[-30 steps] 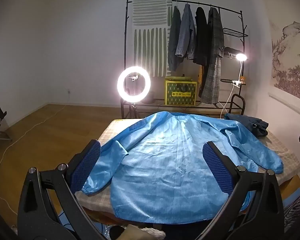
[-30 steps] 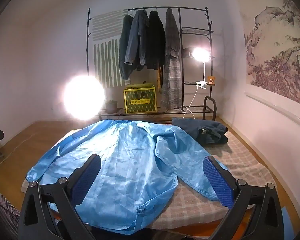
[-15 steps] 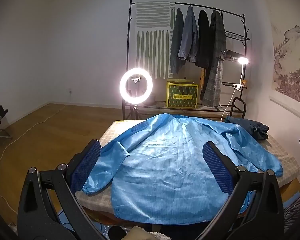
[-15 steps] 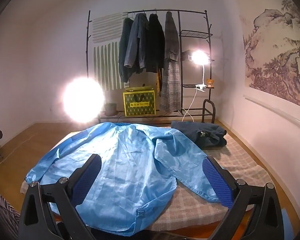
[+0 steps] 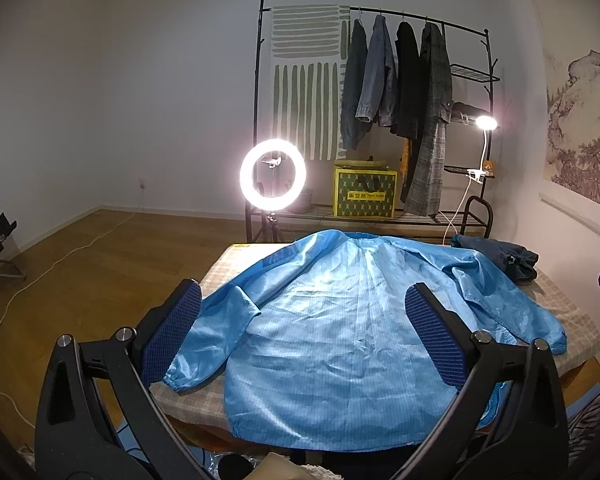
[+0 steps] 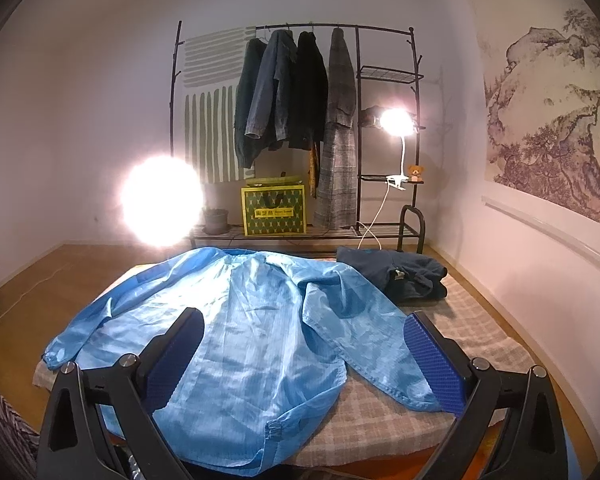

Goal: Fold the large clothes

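Observation:
A large light-blue jacket point(image 5: 340, 328) lies spread flat, back side up, on a table with a checked cloth point(image 5: 220, 268). Its collar points away and its hem hangs over the near edge. Both sleeves lie out to the sides. It also shows in the right wrist view point(image 6: 240, 328). My left gripper point(image 5: 302, 332) is open and empty, held above the near hem. My right gripper point(image 6: 300, 352) is open and empty, held above the jacket's right side, with its right finger near the right sleeve cuff point(image 6: 416, 396).
A folded dark-blue garment point(image 6: 396, 274) lies at the table's far right corner. Behind the table stand a ring light point(image 5: 273, 174), a clothes rack with hanging coats point(image 5: 392, 80), a yellow box point(image 5: 365, 194) and a clip lamp point(image 5: 485, 123). Wooden floor lies to the left.
Both views have tilted up and pulled back a little, so the jacket sits lower in the frames. The jacket has not moved and both grippers stay open.

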`<state>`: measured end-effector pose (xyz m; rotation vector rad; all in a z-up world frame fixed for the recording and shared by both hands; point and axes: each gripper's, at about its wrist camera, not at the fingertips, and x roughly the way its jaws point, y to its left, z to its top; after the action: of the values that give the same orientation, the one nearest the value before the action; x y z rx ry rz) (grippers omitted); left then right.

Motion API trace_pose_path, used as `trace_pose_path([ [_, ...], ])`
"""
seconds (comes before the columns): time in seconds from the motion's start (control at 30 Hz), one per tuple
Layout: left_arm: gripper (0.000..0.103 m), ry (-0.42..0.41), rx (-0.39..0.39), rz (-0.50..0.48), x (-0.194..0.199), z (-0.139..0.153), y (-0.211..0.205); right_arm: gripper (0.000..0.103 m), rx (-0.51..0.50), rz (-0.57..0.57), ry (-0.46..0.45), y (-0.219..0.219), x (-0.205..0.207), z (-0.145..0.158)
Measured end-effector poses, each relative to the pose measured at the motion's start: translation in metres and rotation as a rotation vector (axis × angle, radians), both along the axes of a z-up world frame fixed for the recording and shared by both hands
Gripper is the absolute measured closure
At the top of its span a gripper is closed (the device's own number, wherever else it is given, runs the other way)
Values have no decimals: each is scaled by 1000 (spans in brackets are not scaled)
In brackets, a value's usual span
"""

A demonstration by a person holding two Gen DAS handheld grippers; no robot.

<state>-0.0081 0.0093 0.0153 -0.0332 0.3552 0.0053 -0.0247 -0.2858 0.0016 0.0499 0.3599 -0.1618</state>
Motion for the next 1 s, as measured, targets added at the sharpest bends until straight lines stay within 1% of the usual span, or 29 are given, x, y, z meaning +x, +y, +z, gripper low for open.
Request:
trace_pose_path([
  [0.3, 0, -2, 2, 1, 0, 1, 0, 2, 18, 9, -4, 1, 2, -5],
  [0.57, 0, -5, 4, 1, -1, 1, 0, 1, 15, 3, -20, 2, 0, -5],
  [1.0, 0, -7, 7, 0, -2, 2, 0, 1, 20, -4, -17, 0, 1, -3],
])
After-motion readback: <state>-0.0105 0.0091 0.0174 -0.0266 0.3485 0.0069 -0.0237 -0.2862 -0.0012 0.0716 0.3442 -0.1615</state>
